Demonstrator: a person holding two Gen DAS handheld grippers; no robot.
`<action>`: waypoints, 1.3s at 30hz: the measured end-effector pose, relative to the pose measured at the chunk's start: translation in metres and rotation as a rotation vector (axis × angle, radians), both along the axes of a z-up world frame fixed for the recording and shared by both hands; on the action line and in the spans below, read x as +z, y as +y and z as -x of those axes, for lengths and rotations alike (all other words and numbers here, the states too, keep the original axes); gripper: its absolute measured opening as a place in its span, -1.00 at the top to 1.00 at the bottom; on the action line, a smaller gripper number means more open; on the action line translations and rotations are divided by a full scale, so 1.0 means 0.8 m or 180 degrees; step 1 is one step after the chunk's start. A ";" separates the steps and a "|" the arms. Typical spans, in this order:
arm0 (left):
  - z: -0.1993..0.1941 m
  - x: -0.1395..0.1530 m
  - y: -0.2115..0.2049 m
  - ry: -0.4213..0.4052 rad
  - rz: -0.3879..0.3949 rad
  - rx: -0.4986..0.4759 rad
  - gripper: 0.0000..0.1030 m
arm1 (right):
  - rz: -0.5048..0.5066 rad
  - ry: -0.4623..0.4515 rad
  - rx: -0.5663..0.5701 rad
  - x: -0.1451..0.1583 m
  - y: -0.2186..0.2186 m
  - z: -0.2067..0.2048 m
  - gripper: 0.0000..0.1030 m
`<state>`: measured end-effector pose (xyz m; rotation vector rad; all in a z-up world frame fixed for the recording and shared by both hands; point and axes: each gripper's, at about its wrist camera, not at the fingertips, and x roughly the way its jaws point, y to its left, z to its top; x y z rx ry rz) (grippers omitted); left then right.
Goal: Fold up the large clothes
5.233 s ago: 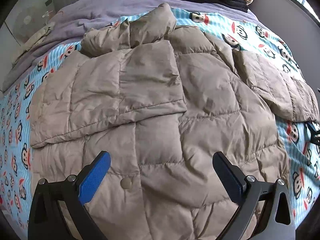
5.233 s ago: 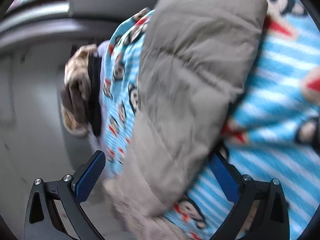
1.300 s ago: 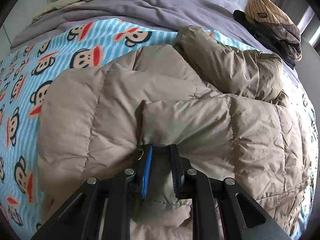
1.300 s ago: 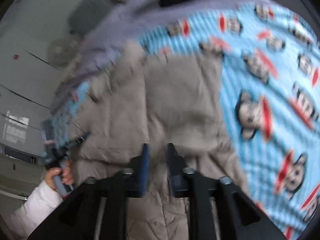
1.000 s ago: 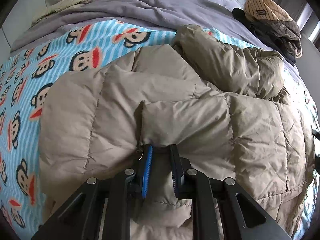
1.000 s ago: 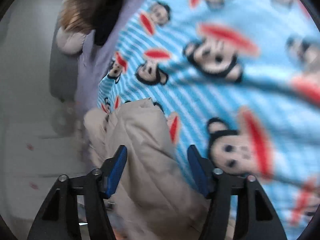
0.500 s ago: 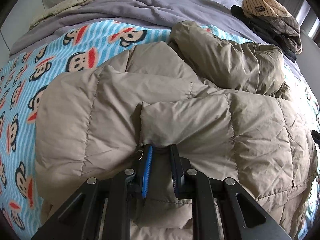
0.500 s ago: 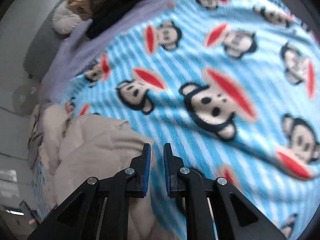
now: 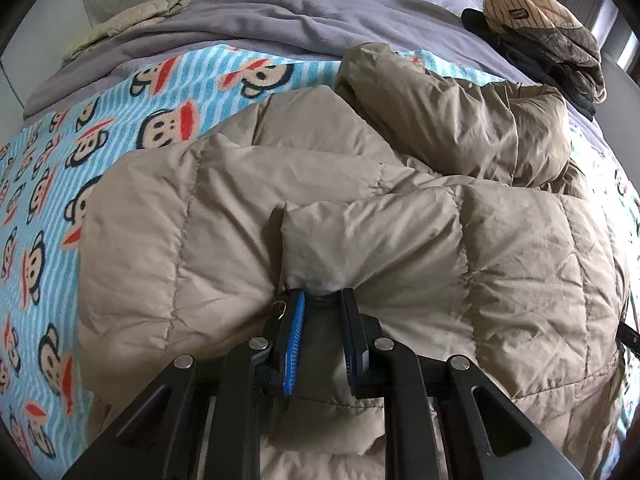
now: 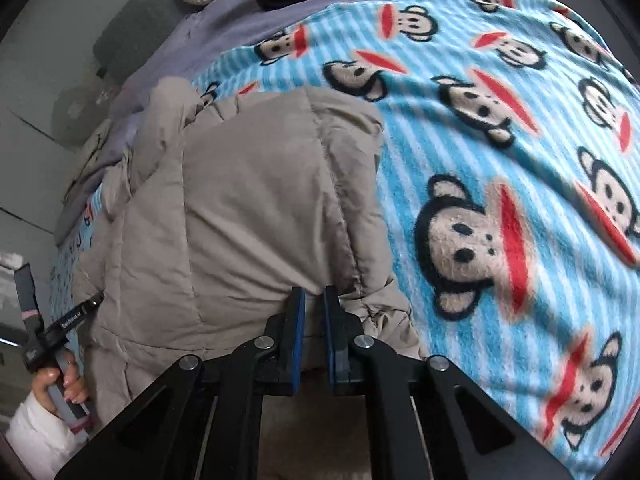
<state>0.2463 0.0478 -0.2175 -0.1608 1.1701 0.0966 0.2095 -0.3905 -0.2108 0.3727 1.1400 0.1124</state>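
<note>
The left gripper (image 9: 322, 300) pointed steeply down at the bed, its fingers (image 9: 297, 320) clamped on a bunched fold of the tan puffer jacket (image 9: 400, 240). The jacket lay heaped on the monkey-print blanket (image 9: 52, 184), with a purple blanket (image 9: 280, 12) beyond it and a pile of folded clothes (image 9: 548, 28) at the far right. In the right wrist view the person's left hand (image 10: 60, 384), in a white sleeve, held that gripper's handle at the near left.

The right gripper (image 10: 314, 304) also tilted down, at the jacket's near right edge. A second ago its fingers (image 10: 298, 320) stood well apart over the blanket; they had just been closing and were now nearly together, pinching the jacket's edge. The left gripper's grip and place matched the earlier frames.
</note>
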 end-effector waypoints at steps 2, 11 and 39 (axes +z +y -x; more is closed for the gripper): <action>0.004 0.009 0.002 -0.0006 0.0010 0.0032 0.61 | 0.0028 -0.0005 0.0015 0.011 0.000 0.006 0.84; 0.045 0.039 0.004 0.0064 -0.0029 0.0018 0.61 | -0.0015 -0.0053 -0.0142 0.038 -0.013 0.035 0.76; 0.212 0.055 -0.021 0.0375 -0.0141 0.0212 -1.00 | -0.0223 0.0321 0.0198 0.035 0.041 0.156 0.52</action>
